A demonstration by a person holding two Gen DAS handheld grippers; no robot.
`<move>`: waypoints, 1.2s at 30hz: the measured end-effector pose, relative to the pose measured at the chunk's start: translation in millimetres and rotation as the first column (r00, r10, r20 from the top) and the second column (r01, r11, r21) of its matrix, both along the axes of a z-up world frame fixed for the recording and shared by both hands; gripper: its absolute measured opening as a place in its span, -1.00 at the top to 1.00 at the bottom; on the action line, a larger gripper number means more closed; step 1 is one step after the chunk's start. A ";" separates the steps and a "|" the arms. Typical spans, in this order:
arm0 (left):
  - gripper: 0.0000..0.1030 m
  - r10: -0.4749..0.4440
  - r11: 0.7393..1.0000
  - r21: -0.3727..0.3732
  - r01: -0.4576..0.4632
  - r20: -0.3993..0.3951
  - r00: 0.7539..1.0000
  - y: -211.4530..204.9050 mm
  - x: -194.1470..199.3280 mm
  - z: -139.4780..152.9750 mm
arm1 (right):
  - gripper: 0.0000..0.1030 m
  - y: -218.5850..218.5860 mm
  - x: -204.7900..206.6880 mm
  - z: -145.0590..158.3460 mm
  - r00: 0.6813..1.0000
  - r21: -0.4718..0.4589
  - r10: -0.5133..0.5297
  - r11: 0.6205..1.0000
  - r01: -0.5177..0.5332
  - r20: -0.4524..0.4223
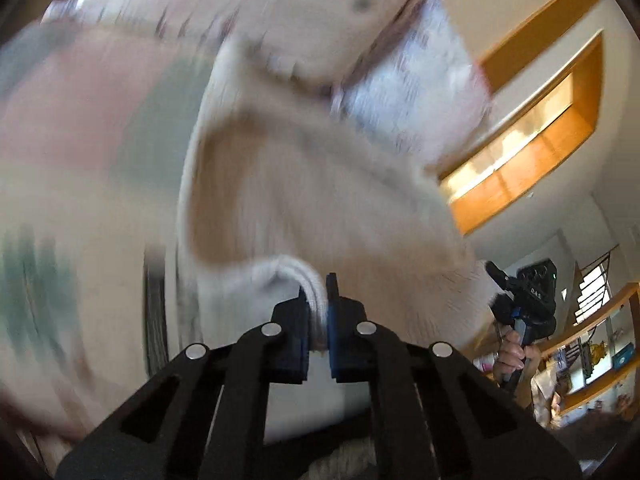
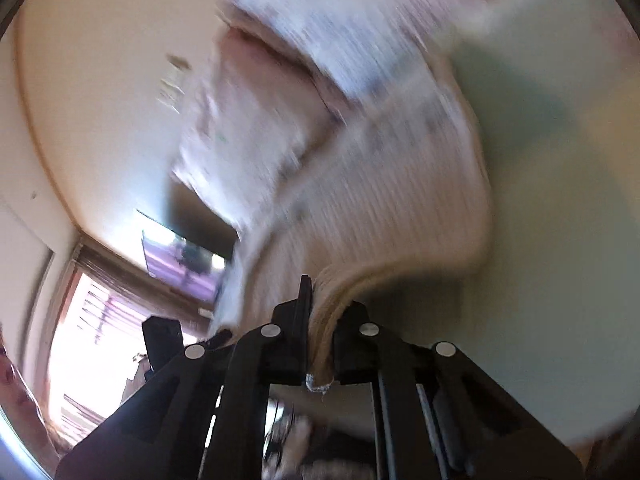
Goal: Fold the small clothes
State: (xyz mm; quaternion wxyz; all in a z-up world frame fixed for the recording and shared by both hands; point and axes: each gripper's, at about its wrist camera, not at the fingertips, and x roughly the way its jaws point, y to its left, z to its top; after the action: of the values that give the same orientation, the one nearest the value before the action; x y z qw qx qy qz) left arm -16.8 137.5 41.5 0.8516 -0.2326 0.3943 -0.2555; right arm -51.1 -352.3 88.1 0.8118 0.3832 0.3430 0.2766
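A small cream ribbed garment (image 1: pixel 304 184) is held up in the air, blurred by motion. My left gripper (image 1: pixel 318 300) is shut on its white ribbed edge. My right gripper (image 2: pixel 320 300) is shut on another ribbed edge of the same garment (image 2: pixel 360 208). The right gripper also shows in the left wrist view (image 1: pixel 524 304), held by a hand at the right, level with the garment's far side. A patterned white-blue part of the garment (image 1: pixel 416 92) hangs at the top.
A pink and green blurred surface (image 1: pixel 80 120) lies to the left. Wooden shelves (image 1: pixel 532 128) and a cluttered shelf unit (image 1: pixel 592 360) are at the right. A window (image 2: pixel 92 320) and a wall screen (image 2: pixel 180 256) show in the right wrist view.
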 end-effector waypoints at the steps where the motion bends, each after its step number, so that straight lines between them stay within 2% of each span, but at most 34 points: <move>1: 0.88 0.030 1.000 0.008 -0.030 0.046 0.999 5.8 20.4 14.1 | 0.84 -0.7 14.2 9.7 0.999 -0.006 -0.016 1.000 0.016 0.040; 3: 0.88 0.092 0.995 0.022 -0.095 0.123 0.988 15.2 61.0 36.5 | 0.84 -2.0 61.8 29.4 0.992 -0.023 -0.051 0.998 0.054 0.112; 7: 0.88 0.200 0.976 0.051 -0.214 0.193 0.961 17.7 159.1 54.2 | 0.84 2.8 155.7 23.9 0.986 -0.061 -0.120 0.990 0.128 0.119; 8: 0.85 0.204 0.974 0.060 -0.219 0.184 0.961 15.8 176.8 50.5 | 0.83 7.8 182.5 13.8 0.986 -0.099 -0.139 0.984 0.149 0.095; 9: 0.77 0.206 0.971 0.089 -0.220 0.139 0.969 10.9 209.5 38.9 | 0.83 12.7 209.9 -3.6 0.986 -0.156 -0.163 0.974 0.166 0.036; 10: 0.75 0.222 0.968 0.099 -0.231 0.088 0.971 11.3 227.5 27.0 | 0.72 14.2 225.2 -19.4 0.982 -0.200 -0.186 0.963 0.178 -0.020; 11: 0.50 0.247 0.963 0.106 -0.248 0.027 0.969 14.2 240.2 16.0 | 0.63 17.0 240.6 -36.1 0.971 -0.259 -0.218 0.948 0.186 -0.097; 12: 0.13 0.267 0.959 0.100 -0.265 -0.013 0.964 20.6 244.4 9.2 | 0.40 18.3 249.9 -48.0 0.957 -0.293 -0.239 0.938 0.184 -0.166; 13: -0.04 0.283 0.958 0.071 -0.279 -0.048 0.958 30.3 244.4 3.9 | 0.17 15.4 250.6 -56.9 0.948 -0.268 -0.242 0.946 0.183 -0.205; 14: -0.25 0.283 0.959 0.035 -0.282 -0.045 0.958 40.5 238.1 1.7 | -0.24 11.1 244.2 -58.5 0.953 -0.231 -0.240 0.953 0.194 -0.187; 15: -0.39 0.276 0.961 0.021 -0.276 -0.035 0.960 46.6 232.7 0.9 | -0.47 8.2 238.1 -56.3 0.955 -0.232 -0.252 0.949 0.213 -0.158; 16: -0.41 0.263 0.965 0.019 -0.262 -0.037 0.964 51.6 228.2 -1.3 | -0.76 6.1 229.5 -51.1 0.956 -0.248 -0.273 0.939 0.240 -0.110; 17: -0.40 0.251 0.968 0.022 -0.250 -0.055 0.966 55.6 227.7 -5.9 | -0.77 6.0 224.1 -46.7 0.958 -0.262 -0.275 0.933 0.246 -0.077; 19: -0.37 0.203 0.978 -0.016 -0.206 -0.118 0.972 57.5 227.1 -20.7 | -0.77 7.9 223.8 -44.9 0.966 -0.255 -0.246 0.942 0.219 -0.079; 21: -0.19 0.157 0.985 -0.043 -0.168 -0.180 0.971 49.0 231.4 -35.6 | -0.77 12.3 225.8 -45.7 0.972 -0.242 -0.214 0.952 0.185 -0.096; 23: 0.12 0.128 0.989 -0.047 -0.142 -0.219 0.967 36.9 237.8 -44.6 | -0.77 13.7 221.9 -45.4 0.975 -0.239 -0.195 0.957 0.165 -0.108; 24: 0.17 0.136 0.988 -0.045 -0.148 -0.208 0.969 30.1 238.2 -46.6 | -0.77 14.6 221.5 -47.6 0.976 -0.232 -0.185 0.960 0.154 -0.116; 25: 0.30 0.143 0.987 -0.045 -0.155 -0.205 0.968 24.8 240.5 -48.1 | -0.77 13.9 219.4 -51.8 0.977 -0.222 -0.177 0.964 0.147 -0.122; 26: 0.69 0.124 0.984 -0.097 -0.151 -0.244 0.962 22.1 245.0 -54.2 | -0.77 12.0 216.9 -53.0 0.977 -0.212 -0.172 0.967 0.143 -0.126; 27: 0.69 0.134 0.973 -0.146 -0.180 -0.278 0.951 21.7 246.2 -56.9 | -0.77 8.4 213.6 -54.1 0.977 -0.198 -0.166 0.970 0.138 -0.132; 28: 0.70 0.149 0.966 -0.162 -0.200 -0.284 0.947 21.0 245.5 -53.9 | -0.77 -1.1 206.5 -53.9 0.978 -0.186 -0.161 0.973 0.135 -0.134; 30: 0.72 0.143 0.965 -0.187 -0.186 -0.223 0.964 8.3 239.6 -31.5 | -0.77 -11.3 198.0 -50.8 0.979 -0.182 -0.163 0.973 0.139 -0.124; 32: 0.73 0.092 0.950 -0.281 -0.133 -0.155 0.984 -14.4 234.0 -0.3 | -0.77 -24.4 187.4 -41.2 0.979 -0.210 -0.184 0.964 0.162 -0.088; 33: 0.73 0.067 0.947 -0.304 -0.103 -0.127 0.990 -29.4 233.5 13.5 | -0.77 -30.7 183.4 -35.8 0.978 -0.225 -0.199 0.958 0.180 -0.068; 35: 0.74 -0.011 0.937 -0.349 -0.008 -0.054 0.998 -78.3 236.7 40.3 | -0.77 -37.7 180.7 -28.0 0.974 -0.242 -0.225 0.947 0.210 -0.034; 36: 0.72 -0.074 0.916 -0.397 0.055 -0.034 0.997 -112.6 242.1 46.6 | -0.77 -41.6 180.8 -24.0 0.970 -0.245 -0.244 0.941 0.232 -0.019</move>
State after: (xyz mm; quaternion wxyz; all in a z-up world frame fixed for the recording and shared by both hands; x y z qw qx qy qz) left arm 225.3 24.9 88.1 0.7685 -0.3927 0.3624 -0.3521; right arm 129.7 -393.9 64.1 0.8711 0.3272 0.3450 0.1233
